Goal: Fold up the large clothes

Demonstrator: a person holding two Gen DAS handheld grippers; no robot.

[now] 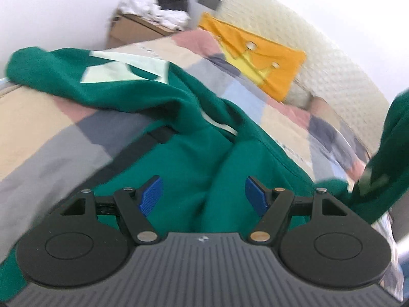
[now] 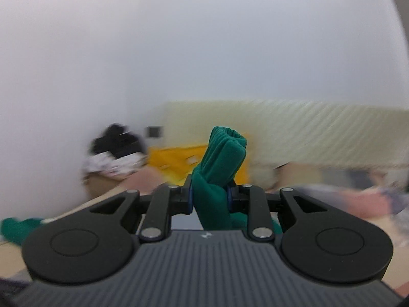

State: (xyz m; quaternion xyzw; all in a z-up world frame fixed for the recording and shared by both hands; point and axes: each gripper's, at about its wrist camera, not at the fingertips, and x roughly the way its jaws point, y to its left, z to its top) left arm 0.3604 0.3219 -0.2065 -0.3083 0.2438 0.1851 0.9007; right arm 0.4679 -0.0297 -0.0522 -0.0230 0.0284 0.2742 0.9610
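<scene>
Right gripper (image 2: 209, 199) fingers clamped on bunched green sweatshirt cuff (image 2: 222, 153), left gripper (image 1: 203, 195) fingers spread wide and empty over green sweatshirt (image 1: 194, 138) sprawled on patchwork bed (image 1: 38, 128), orange pillow (image 1: 258, 58) beyond, cardboard box (image 1: 133, 29) farthest

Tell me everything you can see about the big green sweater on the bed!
The big green sweater looks soft and thick, like fleece. It has pale mint shapes printed on one part and a pale strip along an inner edge. It is not folded: it lies rumpled across the patchwork bed cover. The left gripper hovers open over it, pads not pressing the cloth. The right gripper is shut on a bunched ribbed end, which sticks up between its blue pads, lifted off the bed.
</scene>
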